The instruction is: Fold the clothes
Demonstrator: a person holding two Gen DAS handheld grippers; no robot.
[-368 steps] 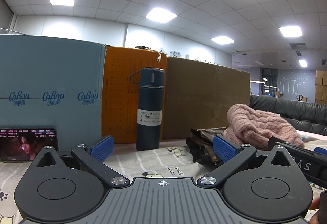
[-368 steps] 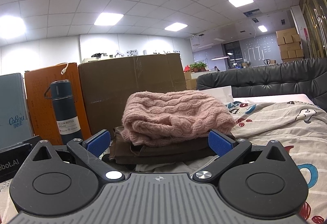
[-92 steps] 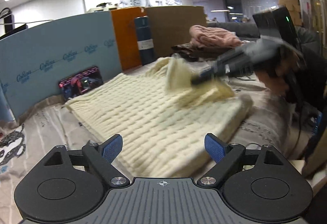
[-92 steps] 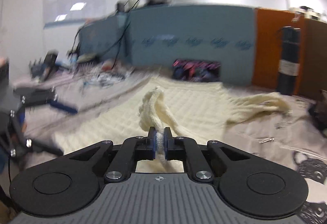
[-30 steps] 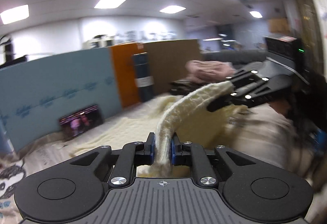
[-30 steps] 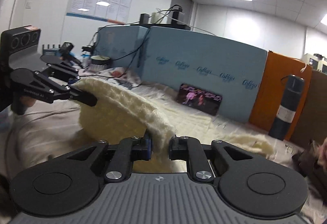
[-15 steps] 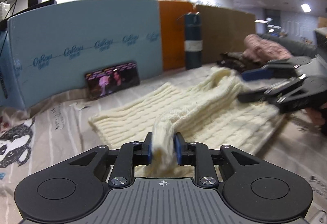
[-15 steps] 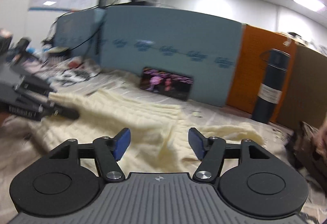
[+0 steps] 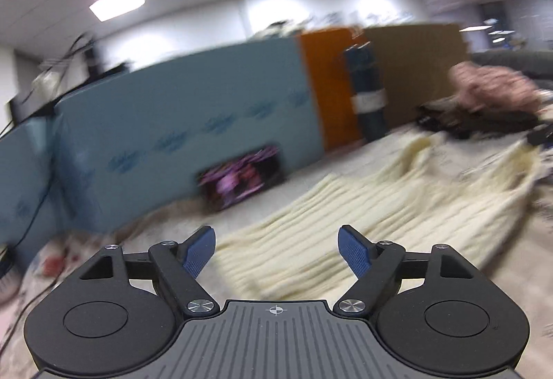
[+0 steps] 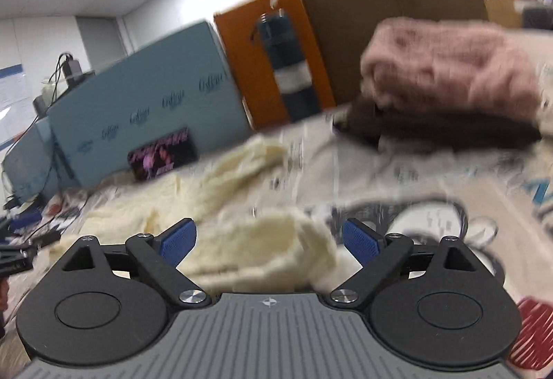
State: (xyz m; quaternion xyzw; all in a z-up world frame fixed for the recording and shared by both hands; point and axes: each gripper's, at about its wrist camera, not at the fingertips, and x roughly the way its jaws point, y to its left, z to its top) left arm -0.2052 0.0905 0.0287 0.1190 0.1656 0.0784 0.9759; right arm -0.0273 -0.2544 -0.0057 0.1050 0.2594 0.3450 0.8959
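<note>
A cream cable-knit sweater [image 9: 363, 209] lies spread on the printed sheet, blurred by motion. It also shows in the right wrist view [image 10: 221, 192], with a bunched end just ahead of the fingers. My left gripper [image 9: 276, 249] is open and empty above the sweater's near edge. My right gripper [image 10: 271, 242] is open and empty, with the bunched cream knit lying between and below its fingers. The other gripper shows faintly at the right edge of the left wrist view [image 9: 541, 137].
A folded pink sweater [image 10: 449, 67] lies on a dark brown garment [image 10: 442, 130] at the back right. A dark blue vacuum bottle [image 10: 287, 67], an orange box [image 9: 328, 85], a brown box [image 9: 414, 67], a blue panel [image 9: 190, 137] and a phone [image 9: 242, 178] line the back.
My left gripper has opened and let go of the cream sweater. The sweater now lies flat on the sheet. Both views have swung to the right, and the right gripper is still open.
</note>
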